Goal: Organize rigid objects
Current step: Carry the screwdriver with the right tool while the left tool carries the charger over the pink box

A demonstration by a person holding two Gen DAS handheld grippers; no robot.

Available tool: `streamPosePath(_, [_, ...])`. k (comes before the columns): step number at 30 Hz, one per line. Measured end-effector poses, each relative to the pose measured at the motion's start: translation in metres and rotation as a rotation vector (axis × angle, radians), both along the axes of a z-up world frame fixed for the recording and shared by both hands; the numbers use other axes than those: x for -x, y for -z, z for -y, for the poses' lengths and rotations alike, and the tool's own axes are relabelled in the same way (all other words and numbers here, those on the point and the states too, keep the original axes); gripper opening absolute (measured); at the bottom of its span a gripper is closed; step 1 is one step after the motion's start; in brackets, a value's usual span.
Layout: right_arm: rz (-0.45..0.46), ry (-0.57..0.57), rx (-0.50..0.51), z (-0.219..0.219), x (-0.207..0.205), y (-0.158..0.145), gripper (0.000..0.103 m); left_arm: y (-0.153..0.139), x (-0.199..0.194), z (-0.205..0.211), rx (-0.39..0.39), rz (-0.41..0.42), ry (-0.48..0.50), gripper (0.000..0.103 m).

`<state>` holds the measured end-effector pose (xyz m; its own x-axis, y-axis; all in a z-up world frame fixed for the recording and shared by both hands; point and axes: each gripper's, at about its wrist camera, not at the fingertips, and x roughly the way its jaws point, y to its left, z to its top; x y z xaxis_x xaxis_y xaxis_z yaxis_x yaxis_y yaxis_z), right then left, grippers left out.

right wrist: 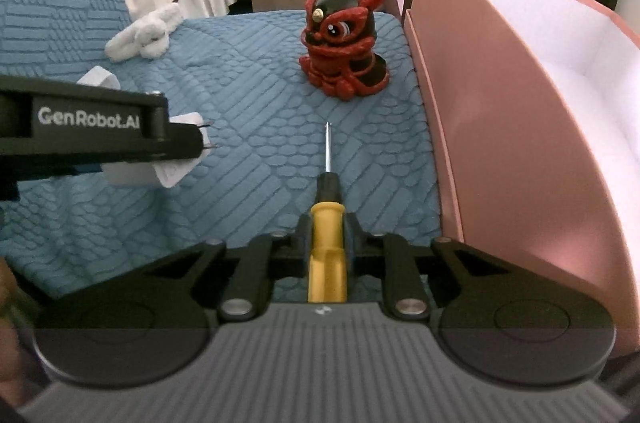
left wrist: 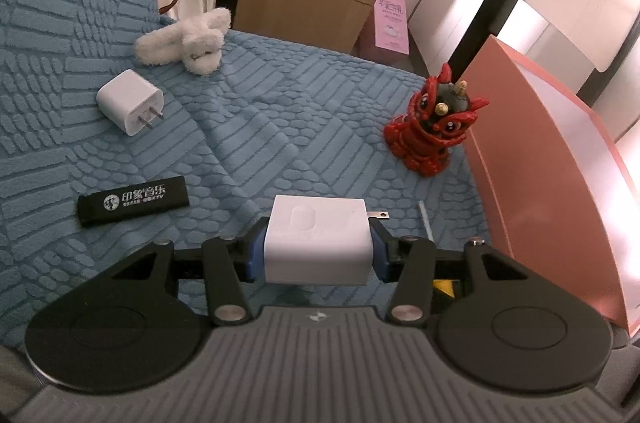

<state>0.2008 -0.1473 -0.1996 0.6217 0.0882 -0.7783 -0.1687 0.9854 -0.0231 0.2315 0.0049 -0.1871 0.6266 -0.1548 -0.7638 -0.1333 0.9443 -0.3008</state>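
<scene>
Left gripper (left wrist: 318, 249) is clamping one of two white chargers (left wrist: 317, 241); right gripper (right wrist: 327, 243) is gripping the one screwdriver (right wrist: 327, 223). Second charger (left wrist: 130, 101), one lion figurine (left wrist: 434, 127) are sitting on the blue blanket (left wrist: 280, 95).

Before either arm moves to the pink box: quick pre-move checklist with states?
1. Left gripper shut on the white charger, pads on both sides: ok.
2. Right gripper shut on the yellow screwdriver, shaft pointing forward: ok.
3. Pink box open, white interior showing nothing in the visible part: ok.
4. Path to the box: the red lion figurine stands ahead and close to the box wall, apart from both grippers; ok, but keep the screwdriver tip away from it.
5. Arm spacing: left gripper sits well left of the screwdriver in the right wrist view: ok.
6. Lifted off the blue blanket: cannot tell.
</scene>
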Motion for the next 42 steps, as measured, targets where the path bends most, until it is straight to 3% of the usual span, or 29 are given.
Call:
streamPosePath(10, [0.022,-0.031,-0.046,0.008,0.006,-0.029,0.02,-0.018,0.015,0.004,0.043,0.035,0.04,0.056])
streamPosePath(24, [0.056,-0.071,-0.143,0.025,0.014,-0.084,0.02,-0.061,0.034,0.002,0.067,0.064,0.007,0.056])
streamPosePath(42, [0.195,-0.089,-0.189,0.053,0.021,-0.17,0.02,-0.149,0.04,0.023,0.016,0.161,0.043,0.056])
